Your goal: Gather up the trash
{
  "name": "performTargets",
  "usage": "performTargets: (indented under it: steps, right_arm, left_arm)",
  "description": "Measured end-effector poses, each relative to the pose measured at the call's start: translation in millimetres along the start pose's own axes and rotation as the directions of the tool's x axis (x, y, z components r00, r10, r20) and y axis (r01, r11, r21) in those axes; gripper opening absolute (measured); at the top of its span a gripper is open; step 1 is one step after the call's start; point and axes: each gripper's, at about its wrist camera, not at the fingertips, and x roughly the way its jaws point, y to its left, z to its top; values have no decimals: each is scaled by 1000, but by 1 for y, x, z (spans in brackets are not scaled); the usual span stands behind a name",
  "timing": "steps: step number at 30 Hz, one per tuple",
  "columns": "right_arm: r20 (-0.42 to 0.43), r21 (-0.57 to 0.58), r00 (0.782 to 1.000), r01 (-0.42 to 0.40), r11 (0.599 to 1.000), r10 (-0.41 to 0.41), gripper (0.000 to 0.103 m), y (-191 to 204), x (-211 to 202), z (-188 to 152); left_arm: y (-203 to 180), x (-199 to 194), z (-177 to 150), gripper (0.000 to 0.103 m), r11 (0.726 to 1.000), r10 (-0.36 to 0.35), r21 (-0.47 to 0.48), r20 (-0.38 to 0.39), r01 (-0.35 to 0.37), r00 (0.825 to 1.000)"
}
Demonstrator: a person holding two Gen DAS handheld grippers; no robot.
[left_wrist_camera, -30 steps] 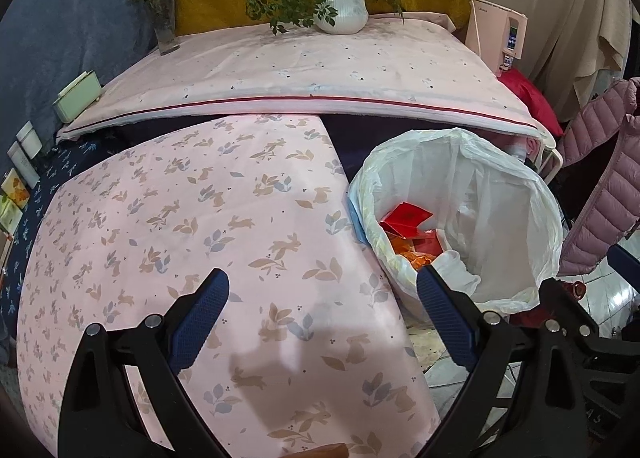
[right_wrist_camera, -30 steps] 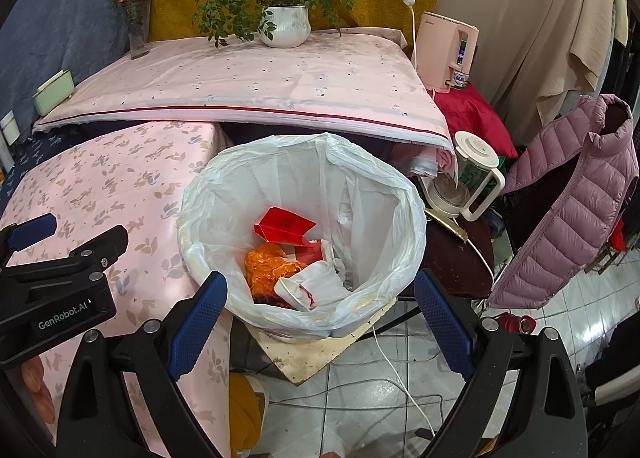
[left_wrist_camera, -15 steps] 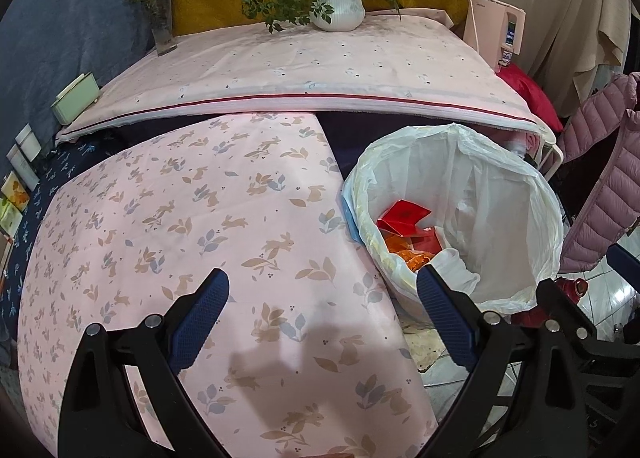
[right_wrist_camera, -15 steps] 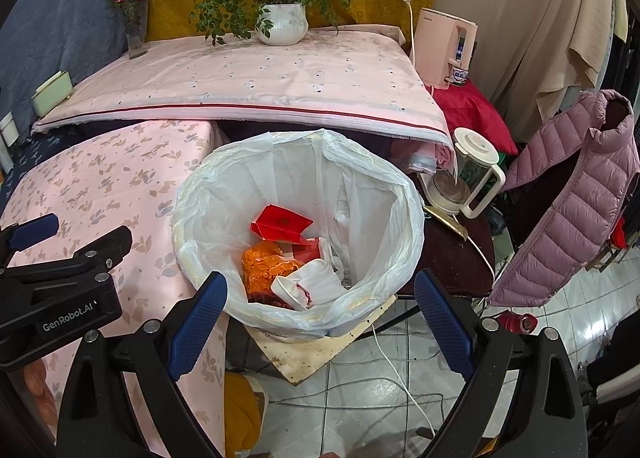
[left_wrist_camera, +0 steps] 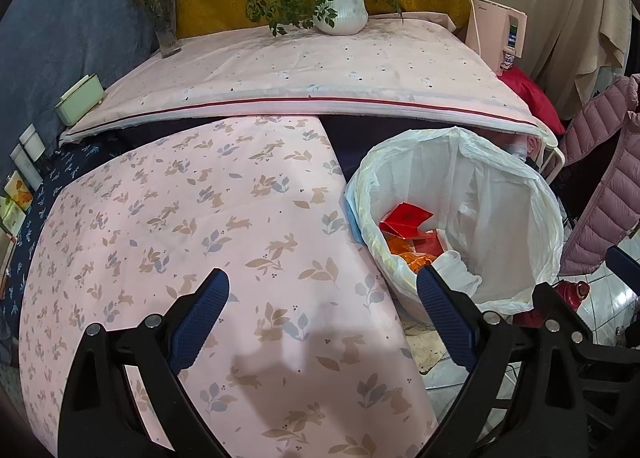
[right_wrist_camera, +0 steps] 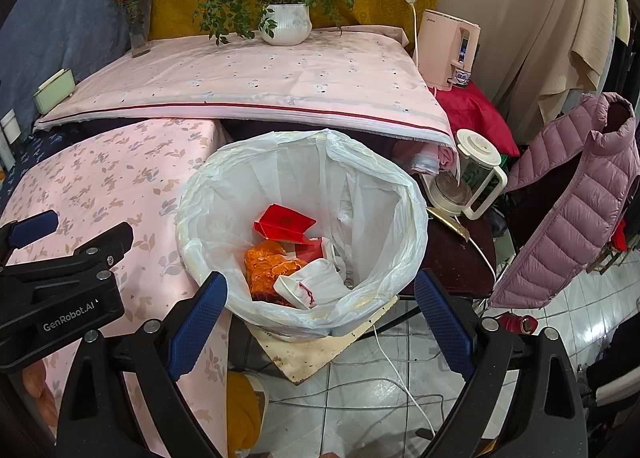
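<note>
Beside the bench (left_wrist_camera: 208, 226): bin liner (right_wrist_camera: 380, 194) holding red packet (right_wrist_camera: 285, 223) and orange wrapper (right_wrist_camera: 269, 263)
Handling: light, crumpling, thin plastic; take liner's rim
Left claw (left_wrist_camera: 322, 300): apart, empty
Right claw (right_wrist_camera: 320, 300): apart, empty

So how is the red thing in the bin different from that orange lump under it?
The red folded packet is flat with crisp creases and plain sides; the orange wrapper is scrunched and bumpy. The red packet lies on top toward the far side, while the orange wrapper sits lower and nearer, partly under a white crumpled piece. Both lie inside the white-lined bin, and neither tool holds them.
</note>
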Motion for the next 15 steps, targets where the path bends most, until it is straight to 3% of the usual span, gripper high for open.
performTargets:
  steps: [15]
  right_arm:
    - [1, 0, 1000, 0, 1000, 0, 91, 0, 0, 0]
  left_arm:
    - [0, 0, -1, 90, 1000, 1, 0, 1, -1, 1000]
